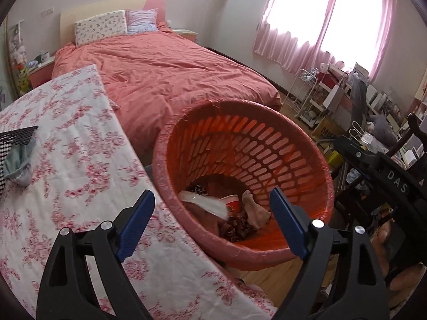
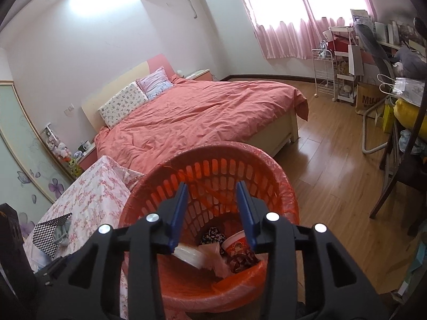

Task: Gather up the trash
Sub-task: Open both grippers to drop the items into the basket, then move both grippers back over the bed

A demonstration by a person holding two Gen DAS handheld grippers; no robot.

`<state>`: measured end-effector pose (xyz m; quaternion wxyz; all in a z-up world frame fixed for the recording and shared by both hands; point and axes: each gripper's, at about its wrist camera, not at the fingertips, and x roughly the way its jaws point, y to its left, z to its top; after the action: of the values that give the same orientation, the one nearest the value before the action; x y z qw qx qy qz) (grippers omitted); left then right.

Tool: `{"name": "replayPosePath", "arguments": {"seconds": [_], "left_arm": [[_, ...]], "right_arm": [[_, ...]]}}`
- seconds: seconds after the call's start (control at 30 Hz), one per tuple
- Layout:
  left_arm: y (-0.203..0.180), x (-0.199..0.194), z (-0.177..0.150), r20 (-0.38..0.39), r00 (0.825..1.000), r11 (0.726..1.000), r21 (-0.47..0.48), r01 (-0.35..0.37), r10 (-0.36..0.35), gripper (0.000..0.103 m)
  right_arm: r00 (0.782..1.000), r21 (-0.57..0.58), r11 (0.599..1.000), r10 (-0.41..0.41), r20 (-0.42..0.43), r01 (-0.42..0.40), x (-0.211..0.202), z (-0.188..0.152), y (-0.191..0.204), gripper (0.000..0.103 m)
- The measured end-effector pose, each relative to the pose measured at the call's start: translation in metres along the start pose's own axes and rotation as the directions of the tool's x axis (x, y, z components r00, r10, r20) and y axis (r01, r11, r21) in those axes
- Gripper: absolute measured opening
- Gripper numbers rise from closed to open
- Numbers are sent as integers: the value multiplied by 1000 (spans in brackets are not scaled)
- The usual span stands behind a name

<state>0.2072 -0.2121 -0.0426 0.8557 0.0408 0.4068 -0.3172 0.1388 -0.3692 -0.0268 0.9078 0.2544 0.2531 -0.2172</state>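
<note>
Both hand-held grippers, left (image 1: 212, 221) and right (image 2: 212, 214), hang apart and empty over the lined basket (image 1: 170, 144). Trash inside looks light and crumply. Pinch wrapper edges (image 2: 241, 260), not the cup (image 2: 234, 244).

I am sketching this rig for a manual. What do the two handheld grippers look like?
Both match. The left gripper has a black plastic frame with triangular cut-outs, round silver pivot bolts and two flat blue ribbed fingers. The right gripper is built the same way, with blue fingers. Seen from the left wrist, its black body carries raised letters reading DAS. No cables or sleeves show.
</note>
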Motion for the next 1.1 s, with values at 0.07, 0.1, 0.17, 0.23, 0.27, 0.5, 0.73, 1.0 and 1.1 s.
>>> {"name": "replayPosePath", "arguments": {"seconds": [0.07,0.1,0.17,0.23,0.27,0.5,0.73,1.0,1.1], "left_arm": [[5,-9,-2,16,1000,1000,0,-27,27,87],[9,-11,-1,20,999,999,-2,-36,36,87],[22,-23,-5,26,997,997,-14,-73,74,87],[32,-31,-8,25,995,995,-22,-99,100,87],[38,-37,-11,28,993,993,-26,-118,119,87],[89,-87,-33,69,967,967,-93,-237,244,87],[156,-141,-60,99,919,909,-220,-354,382,87],[239,-169,-89,19,830,772,-381,-509,557,87],[255,-163,-94,-29,807,741,-377,-555,590,87]], "right_arm": [[1000,-13,1000,-7,3,7,-4,1,1,45],[1000,-23,1000,-10,5,10,-6,0,5,46],[1000,-37,999,-11,7,12,-10,-2,9,48],[1000,-55,998,-7,5,8,-14,-5,17,50],[1000,-64,998,-4,3,4,-16,-7,21,50],[999,-143,989,30,-23,-33,-26,-22,59,53],[996,-240,967,81,-44,-90,-39,-43,108,56],[987,-282,947,129,-97,-152,-42,-63,146,56],[984,-298,940,142,-109,-169,-43,-69,156,56]]}}
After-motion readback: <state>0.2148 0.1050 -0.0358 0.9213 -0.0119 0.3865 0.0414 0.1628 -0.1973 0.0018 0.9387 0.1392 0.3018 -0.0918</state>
